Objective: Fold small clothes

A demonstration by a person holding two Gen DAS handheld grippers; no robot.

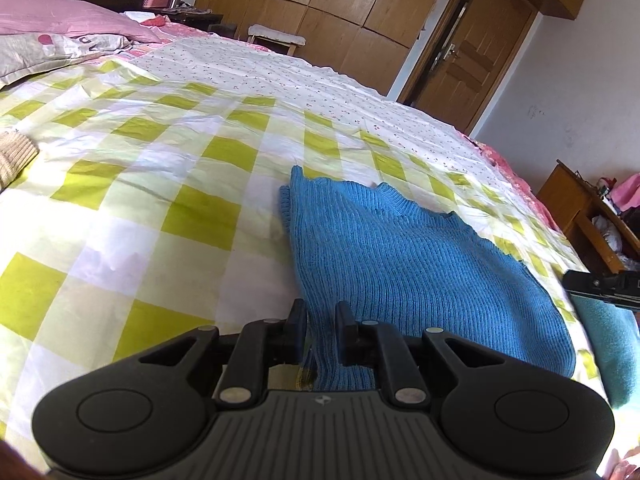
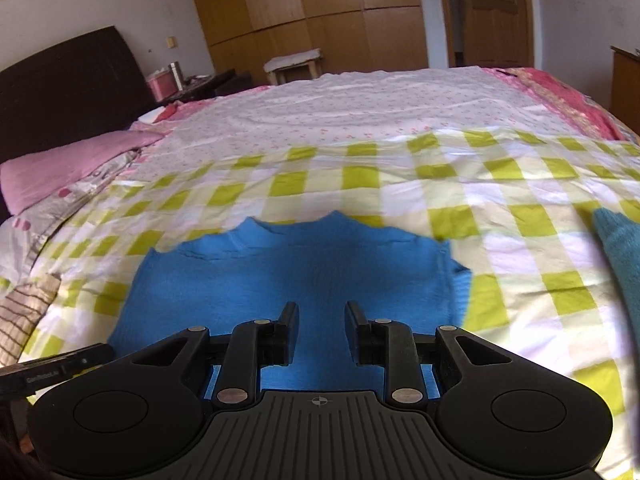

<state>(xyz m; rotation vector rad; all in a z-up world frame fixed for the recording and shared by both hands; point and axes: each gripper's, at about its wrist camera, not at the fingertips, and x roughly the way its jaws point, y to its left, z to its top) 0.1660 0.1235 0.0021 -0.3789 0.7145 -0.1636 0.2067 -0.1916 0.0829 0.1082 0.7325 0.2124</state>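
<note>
Left gripper (image 1: 320, 312) jaws narrowly parted astride blue sweater (image 1: 400, 252) side edge, right gripper (image 2: 322, 312) jaws wide above it, likely staging a fold on bed (image 1: 160, 184).

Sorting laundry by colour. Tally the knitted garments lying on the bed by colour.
Bright blue: 1, the blue sweater
Teal: 1, the teal garment at the right edge
Beige striped: 1, the beige knit at the left edge
Total: 3

Black tongs (image 1: 320, 320) — silver rivets, ribbed grey housing.
</note>
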